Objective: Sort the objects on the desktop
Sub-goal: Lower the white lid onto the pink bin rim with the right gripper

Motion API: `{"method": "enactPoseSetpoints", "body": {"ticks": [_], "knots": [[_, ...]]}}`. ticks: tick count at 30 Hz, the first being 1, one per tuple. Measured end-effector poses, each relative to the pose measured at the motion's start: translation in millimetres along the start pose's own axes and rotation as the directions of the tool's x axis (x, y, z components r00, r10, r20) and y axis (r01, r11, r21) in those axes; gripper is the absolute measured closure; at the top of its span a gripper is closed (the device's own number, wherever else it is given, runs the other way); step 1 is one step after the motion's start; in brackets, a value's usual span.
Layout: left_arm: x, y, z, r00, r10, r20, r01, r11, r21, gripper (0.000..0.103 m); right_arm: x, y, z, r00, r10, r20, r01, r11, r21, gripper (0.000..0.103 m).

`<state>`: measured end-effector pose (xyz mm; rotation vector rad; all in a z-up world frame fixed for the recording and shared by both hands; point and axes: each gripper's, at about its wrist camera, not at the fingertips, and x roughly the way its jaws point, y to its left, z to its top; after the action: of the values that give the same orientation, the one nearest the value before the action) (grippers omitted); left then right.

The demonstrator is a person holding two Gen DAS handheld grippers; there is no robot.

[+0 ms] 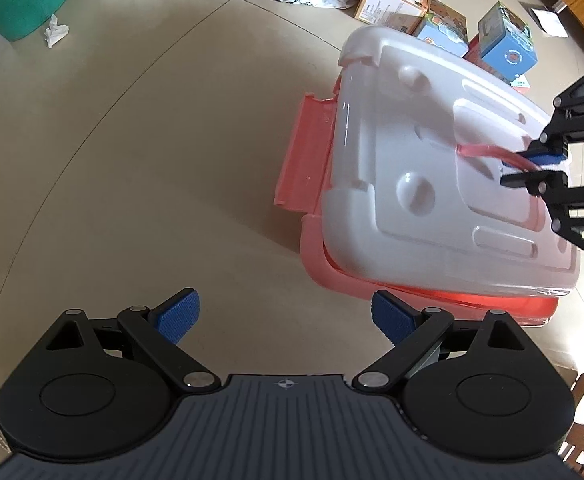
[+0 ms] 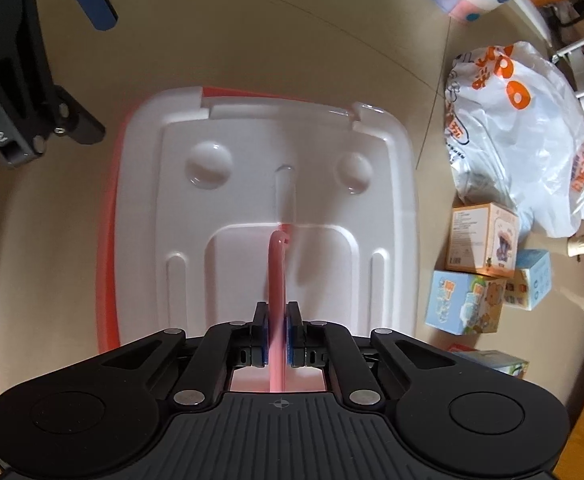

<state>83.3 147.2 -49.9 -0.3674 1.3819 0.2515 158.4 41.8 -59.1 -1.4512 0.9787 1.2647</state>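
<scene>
Right gripper (image 2: 278, 332): the two blue-padded fingers are closed flat against the thin pink carry handle (image 2: 277, 280) of a white storage-bin lid (image 2: 252, 184), with no visible gap between pad and handle. The handle arches forward from the jaws to its hinge point at the lid's centre. In the left wrist view the lid sits askew over the pink storage bin (image 1: 320, 256), whose rim shows along the near and left edges; one pink latch flap (image 1: 304, 152) hangs open at the side. Whether the lid rests on the bin or is already lifted clear cannot be told.

Left gripper (image 1: 286, 320): fingers spread wide and holding nothing, hovering over bare floor just beside the bin's near corner.

Several small printed cartons (image 2: 480, 240) and a white plastic shopping bag (image 2: 524, 136) lie on the floor beyond the bin, near but apart from it.

The step in hand appears to be removing the lid. A good lift probably rises straight, keeping the handle vertical so the lid does not swing, while the free gripper steadies the bin.
</scene>
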Motion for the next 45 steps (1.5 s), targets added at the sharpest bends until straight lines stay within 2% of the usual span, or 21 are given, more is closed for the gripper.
{"method": "enactPoseSetpoints", "body": {"ticks": [3, 5, 11, 16, 19, 22, 28, 36, 40, 45], "knots": [[1.6, -4.0, -0.4, 1.0, -0.002, -0.004, 0.002, 1.0, 0.0, 0.007, 1.3, 6.0, -1.2, 0.999, 0.037, -0.017, -0.037, 0.999, 0.009, 0.095], [-0.4, -5.6, -2.2, 1.0, 0.002, 0.002, -0.002, 1.0, 0.007, 0.007, 1.5, 7.6, -1.1, 0.999, 0.034, -0.019, -0.033, 0.999, 0.024, 0.095], [0.4, -10.0, 0.2, 1.0, 0.008, 0.013, -0.008, 1.0, 0.019, 0.007, 0.3, -1.9, -2.7, 0.996, 0.086, -0.002, -0.085, 0.981, 0.174, 0.092], [-5.6, -10.3, 1.0, 0.998, 0.03, 0.049, -0.032, 0.999, 0.038, 0.007, -0.8, -4.9, -5.7, 0.984, 0.178, 0.025, -0.178, 0.947, 0.266, 0.091], [-4.4, -10.6, 2.9, 0.998, 0.032, 0.048, -0.033, 0.999, 0.034, 0.007, 1.5, 5.9, -2.9, 0.989, 0.147, -0.002, -0.143, 0.97, 0.197, 0.092], [-2.9, -12.0, 4.0, 0.999, 0.015, 0.031, -0.017, 0.999, 0.037, 0.007, 2.4, 5.0, -5.0, 0.991, 0.131, 0.004, -0.129, 0.969, 0.213, 0.093], [-5.5, -16.7, 7.4, 0.996, 0.04, 0.076, -0.045, 0.996, 0.071, 0.007, 3.1, -2.6, -12.3, 0.998, 0.068, 0.009, -0.068, 0.963, 0.262, 0.094], [-2.7, -30.6, 10.6, 0.996, 0.04, 0.081, -0.053, 0.985, 0.164, 0.007, 8.0, 1.9, -11.5, 0.999, 0.032, 0.008, -0.033, 0.973, 0.229, 0.093], [-5.6, -37.5, 12.4, 0.992, 0.055, 0.111, -0.078, 0.974, 0.211, 0.007, 0.2, 0.3, -16.1, 0.999, 0.007, 0.033, -0.015, 0.969, 0.247, 0.09], [-3.9, -31.0, 13.8, 0.992, 0.064, 0.104, -0.082, 0.982, 0.171, 0.006, -11.7, -1.0, -20.9, 0.996, 0.004, 0.094, -0.03, 0.958, 0.284, 0.09]]}}
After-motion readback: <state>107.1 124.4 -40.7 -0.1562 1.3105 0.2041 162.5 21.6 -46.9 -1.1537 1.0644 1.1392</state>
